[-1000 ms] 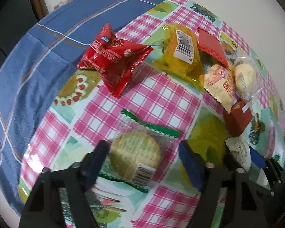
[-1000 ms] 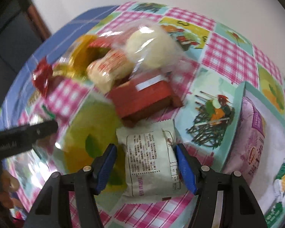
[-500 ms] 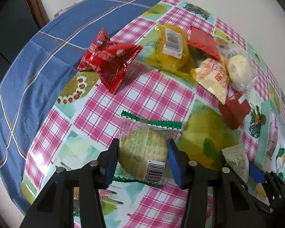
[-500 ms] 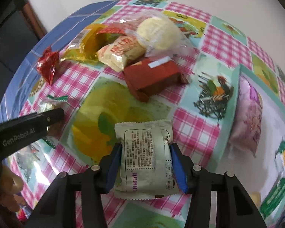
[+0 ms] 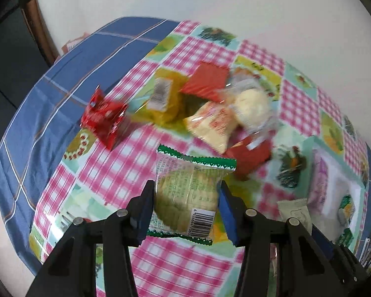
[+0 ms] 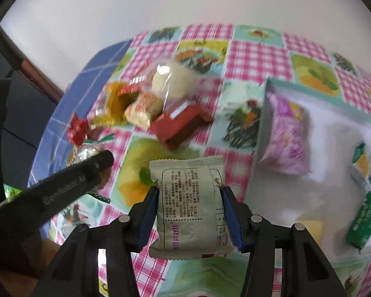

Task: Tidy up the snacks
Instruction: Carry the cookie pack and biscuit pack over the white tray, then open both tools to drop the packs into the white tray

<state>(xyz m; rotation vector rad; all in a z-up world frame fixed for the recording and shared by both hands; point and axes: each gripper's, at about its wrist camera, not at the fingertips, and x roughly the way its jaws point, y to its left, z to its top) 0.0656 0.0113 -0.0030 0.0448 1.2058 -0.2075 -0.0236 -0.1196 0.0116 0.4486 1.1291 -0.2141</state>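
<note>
My left gripper is shut on a clear cookie packet with green edges, held above the checked tablecloth. My right gripper is shut on a pale grey-green snack packet, also lifted off the cloth. Behind them lies a loose pile: a red packet, a yellow packet, a cream packet, a clear-wrapped bun and a red-brown box. A white tray with a teal rim on the right holds a purple packet and green-wrapped snacks.
The left gripper's black finger crosses the left of the right wrist view. A blue plaid cloth covers the table's left side. A white wall stands behind the table. The table edge runs along the lower left.
Both grippers closed on their packets, which lay on the cloth a second ago, and have lifted them up. The pile and tray now look farther below.
</note>
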